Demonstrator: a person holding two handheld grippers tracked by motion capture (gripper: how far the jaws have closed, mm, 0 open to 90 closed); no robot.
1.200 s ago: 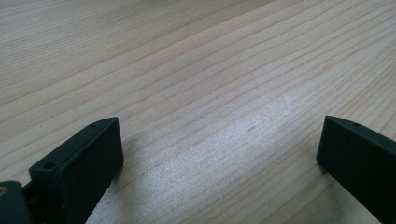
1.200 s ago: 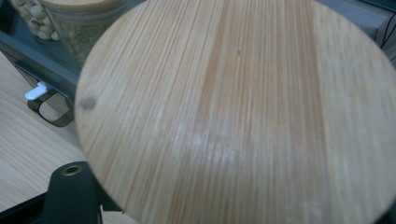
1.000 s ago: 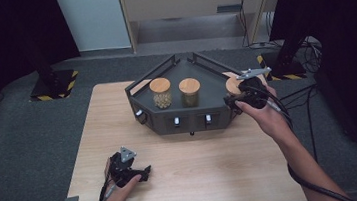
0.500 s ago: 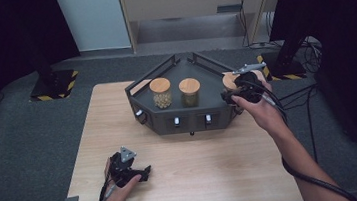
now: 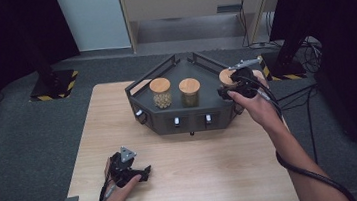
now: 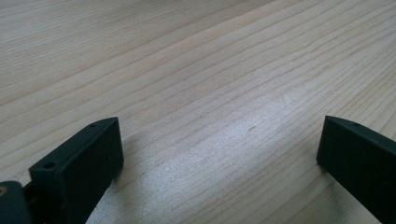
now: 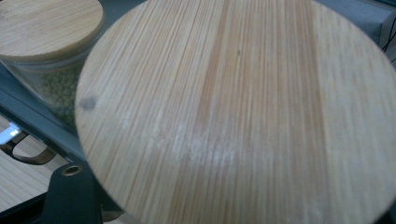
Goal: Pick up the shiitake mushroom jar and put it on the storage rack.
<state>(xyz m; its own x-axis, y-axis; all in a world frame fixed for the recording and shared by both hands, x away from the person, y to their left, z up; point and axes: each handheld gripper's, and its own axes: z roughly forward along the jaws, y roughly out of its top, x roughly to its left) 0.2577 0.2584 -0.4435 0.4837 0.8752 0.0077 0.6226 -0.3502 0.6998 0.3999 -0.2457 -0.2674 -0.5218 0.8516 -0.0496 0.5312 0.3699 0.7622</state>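
Already sitting in the dark tray [image 5: 141, 87] on the wooden table [image 5: 224, 176]: two jars with wooden lids, one of pale beans [image 5: 160, 93] at about ten o'clock from the tray's middle, one of greenish grains [image 5: 190, 93] just beside it. Carrying a third jar [image 5: 226, 77] at the tray's three o'clock edge, gripped in the right gripper [image 5: 230, 87], jaws clamped on it below its lid (lid [image 7: 243, 112] looming large in the right gripper view, the grain jar's lid [image 7: 46, 23] at ten o'clock behind it). Judging the work as roughly two thirds done: probably only this last jar left to set down in the free space at the tray's right, then letting go and pulling back. Cannot tell whether the jar's base is touching the tray yet.

Reaching forward with the right forearm from five o'clock, wrist bent inward toward the tray, cable trailing back along the arm. Resting the left gripper [image 5: 141, 173] low on the table at seven o'clock, jaws standing wide apart over bare wood, holding nothing, well apart from the tray.
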